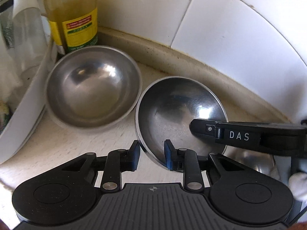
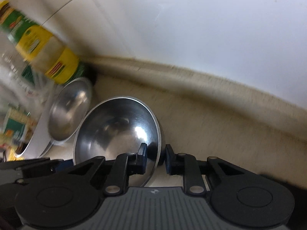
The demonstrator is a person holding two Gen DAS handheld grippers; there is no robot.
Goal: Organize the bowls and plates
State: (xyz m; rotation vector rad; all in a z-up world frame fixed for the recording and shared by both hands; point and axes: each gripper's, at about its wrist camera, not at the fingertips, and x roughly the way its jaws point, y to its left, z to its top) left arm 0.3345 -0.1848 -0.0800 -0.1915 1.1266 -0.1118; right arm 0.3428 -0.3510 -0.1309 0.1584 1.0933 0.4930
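Bowl (image 1: 180,115), near counter (image 1: 67,143) back edge beside second bowl (image 1: 94,90), clamped at opposite rim points by left gripper (image 1: 151,155) and right gripper (image 2: 156,158): lift evenly, keeping rim level.

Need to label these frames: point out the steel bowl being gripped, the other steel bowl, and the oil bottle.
gripped steel bowl (image 1: 172,103): left wrist view, inner wall.
other steel bowl (image 1: 92,88): left wrist view, inside bottom.
oil bottle (image 1: 76,28): left wrist view, yellow label.

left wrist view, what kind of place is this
Most likely a home kitchen counter: white wall tiles, a yellow-labelled oil bottle in the corner, and steel bowls on the worn countertop.
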